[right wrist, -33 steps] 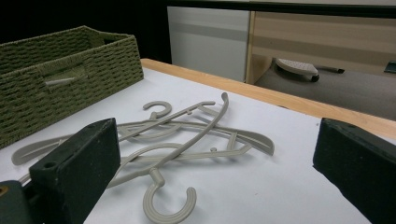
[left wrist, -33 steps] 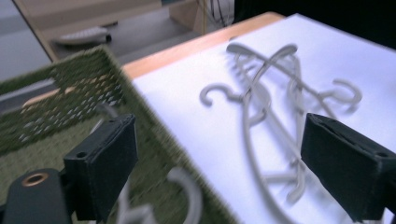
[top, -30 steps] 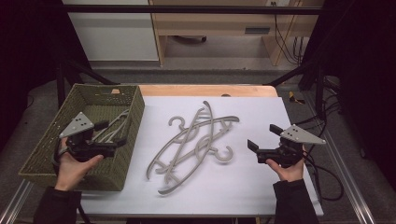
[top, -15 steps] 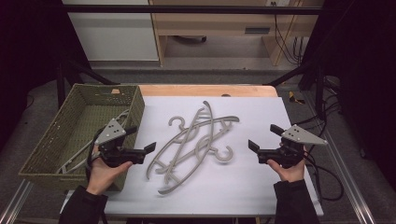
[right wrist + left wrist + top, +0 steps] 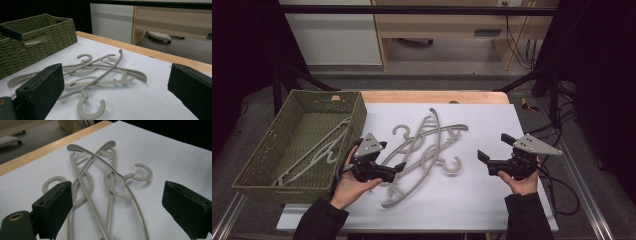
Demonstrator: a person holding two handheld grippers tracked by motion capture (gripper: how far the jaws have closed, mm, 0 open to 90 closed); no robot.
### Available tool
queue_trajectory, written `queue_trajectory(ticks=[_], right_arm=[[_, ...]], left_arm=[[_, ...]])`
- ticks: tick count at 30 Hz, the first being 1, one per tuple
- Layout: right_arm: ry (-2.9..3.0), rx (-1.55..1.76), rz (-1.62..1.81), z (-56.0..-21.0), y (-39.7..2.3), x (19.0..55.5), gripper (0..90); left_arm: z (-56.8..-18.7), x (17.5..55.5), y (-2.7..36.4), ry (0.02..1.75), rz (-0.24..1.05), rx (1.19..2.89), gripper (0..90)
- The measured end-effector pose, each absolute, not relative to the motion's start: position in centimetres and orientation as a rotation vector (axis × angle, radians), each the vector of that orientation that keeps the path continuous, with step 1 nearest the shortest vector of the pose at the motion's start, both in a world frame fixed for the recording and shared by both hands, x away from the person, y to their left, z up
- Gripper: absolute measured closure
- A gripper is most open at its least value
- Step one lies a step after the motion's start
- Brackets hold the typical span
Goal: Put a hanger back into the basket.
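Several grey plastic hangers (image 5: pixel 424 145) lie tangled in a pile on the middle of the white table top (image 5: pixel 462 200). My left gripper (image 5: pixel 392 156) is open at the pile's left end, low over the table; in the left gripper view its jaws stand wide apart (image 5: pixel 120 205) with the hangers (image 5: pixel 110 182) just ahead and nothing gripped. My right gripper (image 5: pixel 494 147) is open to the right of the pile, apart from it; its jaws (image 5: pixel 115 92) frame the hangers (image 5: pixel 100 72) from some way off.
A green woven basket (image 5: pixel 264 150) stands at the table's left edge with one grey hanger (image 5: pixel 319 150) lying in it; the basket (image 5: pixel 37 37) also shows in the right gripper view. A wooden strip (image 5: pixel 432 96) runs along the table's far edge.
My left gripper has moved right, from over the basket to the left end of the hanger pile. The right gripper has stayed where it was.
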State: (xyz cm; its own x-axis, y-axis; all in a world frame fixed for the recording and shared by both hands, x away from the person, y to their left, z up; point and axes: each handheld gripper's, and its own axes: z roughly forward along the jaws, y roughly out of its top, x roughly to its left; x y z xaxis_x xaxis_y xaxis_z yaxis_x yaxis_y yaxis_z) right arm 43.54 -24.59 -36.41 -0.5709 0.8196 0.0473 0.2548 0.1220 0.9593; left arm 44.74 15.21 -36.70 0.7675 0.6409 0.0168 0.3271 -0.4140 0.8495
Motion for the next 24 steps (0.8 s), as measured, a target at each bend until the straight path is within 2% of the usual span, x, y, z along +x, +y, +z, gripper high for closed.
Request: queue_trajectory(ticks=[14,24], right_arm=[[1.893,1.029,1.477,-36.2,-24.9,43.3,0.9],[1.896,1.030,1.479,-36.2,-24.8,43.3,0.9]], left_arm=[[-40.6,45.5,9.9,0.723,0.324,2.205,15.0],[-43.2,46.6,7.6,0.769,0.238,2.310,34.9]])
